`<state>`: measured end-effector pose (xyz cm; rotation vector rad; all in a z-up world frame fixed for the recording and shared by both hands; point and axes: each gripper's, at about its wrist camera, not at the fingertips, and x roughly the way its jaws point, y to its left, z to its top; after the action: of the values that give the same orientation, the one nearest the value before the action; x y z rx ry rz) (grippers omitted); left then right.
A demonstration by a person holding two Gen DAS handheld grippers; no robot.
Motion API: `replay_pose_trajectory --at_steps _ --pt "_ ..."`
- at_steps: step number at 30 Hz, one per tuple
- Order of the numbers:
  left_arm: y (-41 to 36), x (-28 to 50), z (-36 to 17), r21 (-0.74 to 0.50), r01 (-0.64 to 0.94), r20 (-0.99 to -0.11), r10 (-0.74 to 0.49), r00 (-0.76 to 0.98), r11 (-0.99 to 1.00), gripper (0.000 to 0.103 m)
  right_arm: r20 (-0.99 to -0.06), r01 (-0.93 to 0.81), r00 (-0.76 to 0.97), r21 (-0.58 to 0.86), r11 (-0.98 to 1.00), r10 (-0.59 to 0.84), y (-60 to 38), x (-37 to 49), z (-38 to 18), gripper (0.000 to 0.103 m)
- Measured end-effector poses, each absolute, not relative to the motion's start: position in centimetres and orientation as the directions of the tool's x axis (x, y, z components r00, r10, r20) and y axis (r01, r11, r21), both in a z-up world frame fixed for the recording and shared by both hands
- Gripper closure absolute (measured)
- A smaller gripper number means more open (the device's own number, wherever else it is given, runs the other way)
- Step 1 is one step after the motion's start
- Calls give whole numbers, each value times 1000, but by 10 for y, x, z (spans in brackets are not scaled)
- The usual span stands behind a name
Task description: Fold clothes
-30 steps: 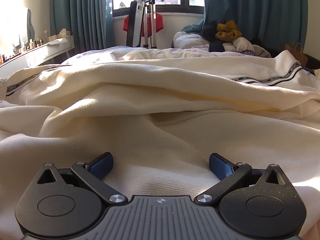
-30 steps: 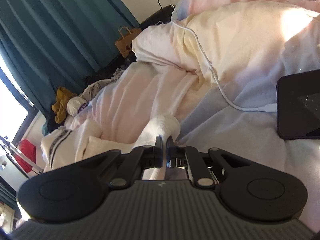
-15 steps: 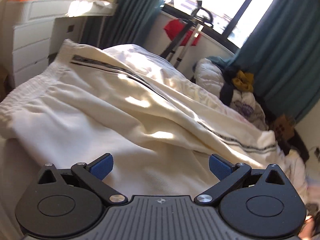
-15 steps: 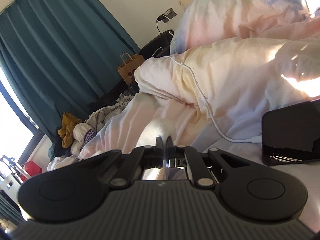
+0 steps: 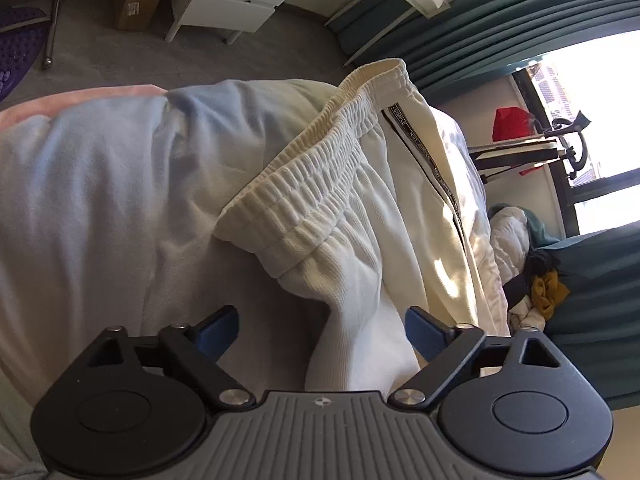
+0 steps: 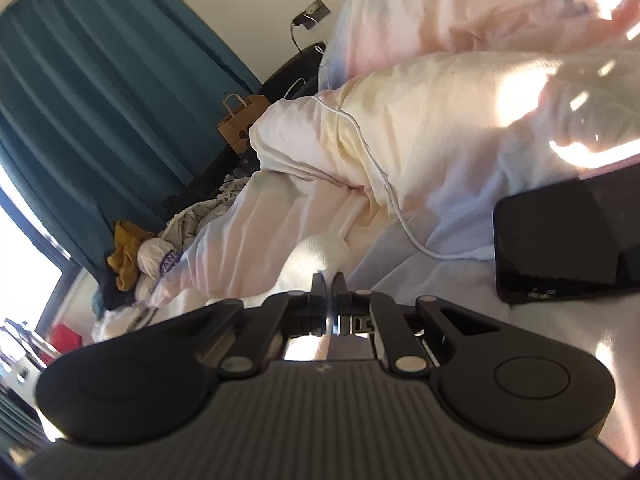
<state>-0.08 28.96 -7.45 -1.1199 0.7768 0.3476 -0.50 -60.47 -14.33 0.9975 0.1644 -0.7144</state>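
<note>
Cream track pants (image 5: 360, 208) with an elastic waistband (image 5: 304, 176) and a dark lettered side stripe (image 5: 432, 168) lie on the pale bedding. My left gripper (image 5: 320, 326) is open, its blue fingertips (image 5: 218, 326) either side of a fold of the pants just below the waistband. My right gripper (image 6: 329, 280) is shut on a white bunch of the pants fabric (image 6: 320, 250) and holds it up over the bed.
A black phone (image 6: 568, 240) with a white charging cable (image 6: 380, 184) lies on the duvet at the right. A heap of clothes (image 6: 136, 256) sits by the teal curtains (image 6: 100, 100). White drawers (image 5: 236, 4) and floor lie beyond the bed edge.
My left gripper has swung left and down from over the pant legs to the waistband end near the bed edge. My right gripper, still shut on fabric, has shifted slightly toward the phone.
</note>
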Motion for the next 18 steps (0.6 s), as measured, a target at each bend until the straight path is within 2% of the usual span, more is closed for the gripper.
replay_pose_trajectory --at_steps 2,4,7,10,18 --pt "294 10 -80 -684 -602 -697 -125 706 412 35 -443 596 769 757 267 -461 -606 -13 -147 97" --pt "296 17 -81 -685 -590 -688 -116 716 427 66 -443 583 771 780 227 -459 -604 -18 -146 97" --pt "295 24 -76 -656 -565 -682 -73 728 501 85 -429 591 763 765 256 -483 -593 -21 -133 97" --pt "290 16 -60 -613 -522 -658 -18 753 594 92 -393 581 767 762 287 -508 -581 -26 -117 97" --pt "310 -35 -15 -675 -426 -546 -20 837 602 93 -324 536 782 785 310 -532 -573 -47 -93 97"
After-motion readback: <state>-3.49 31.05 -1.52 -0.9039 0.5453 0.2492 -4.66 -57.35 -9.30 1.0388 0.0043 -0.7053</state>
